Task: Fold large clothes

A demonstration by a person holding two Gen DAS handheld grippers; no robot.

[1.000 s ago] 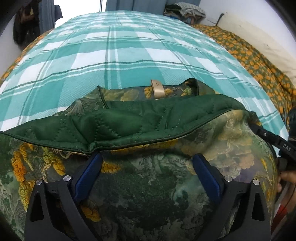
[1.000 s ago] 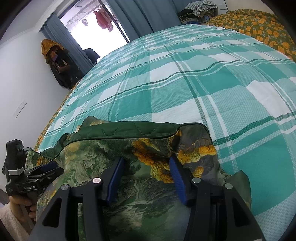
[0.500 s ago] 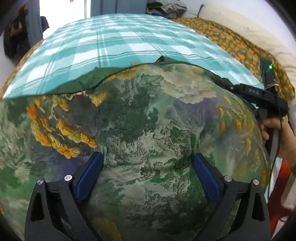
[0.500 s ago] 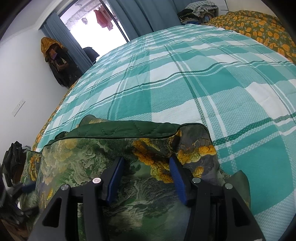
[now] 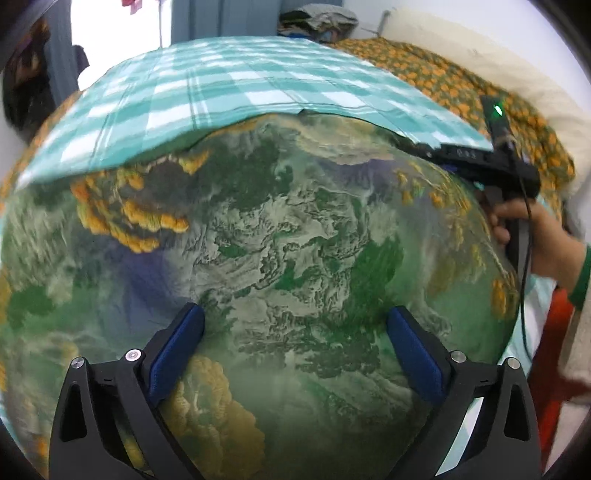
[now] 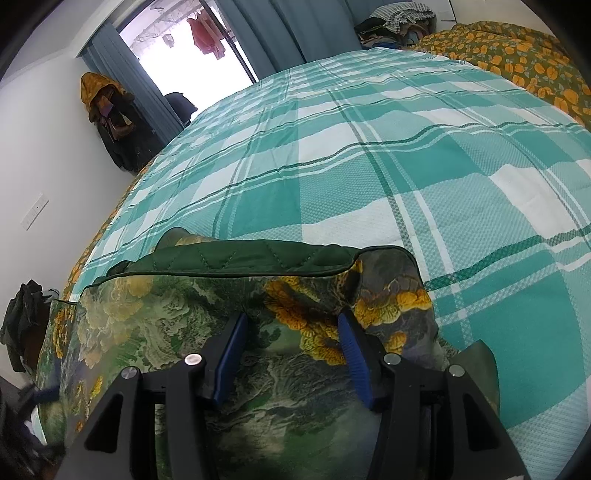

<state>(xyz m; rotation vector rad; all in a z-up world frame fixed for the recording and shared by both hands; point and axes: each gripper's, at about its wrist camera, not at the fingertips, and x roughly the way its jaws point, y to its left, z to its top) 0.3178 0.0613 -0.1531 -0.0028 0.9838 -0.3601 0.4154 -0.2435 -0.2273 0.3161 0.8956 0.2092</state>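
Note:
A padded jacket (image 5: 295, 229) with a green and yellow landscape print lies spread on the bed and fills the left wrist view. My left gripper (image 5: 295, 328) stands open over it, its blue pads (image 5: 181, 343) wide apart with flat cloth across the gap. In the right wrist view the jacket (image 6: 166, 325) shows its dark green quilted lining (image 6: 240, 258) turned up along the far edge. My right gripper (image 6: 291, 339) is half open over the jacket's right part, with unbunched cloth between its fingers. A hand (image 5: 532, 240) holds that gripper (image 5: 428, 151) at the jacket's right edge.
The bed has a teal and white plaid sheet (image 6: 369, 166) stretching far beyond the jacket. An orange-flowered quilt (image 6: 517, 62) lies along the right side. A pile of clothes (image 6: 399, 22) sits at the far end. Coats (image 6: 110, 122) hang by the balcony door.
The left gripper has slid back across the jacket, so printed cloth now fills its view and the green lining is out of sight there. The right gripper has stayed put.

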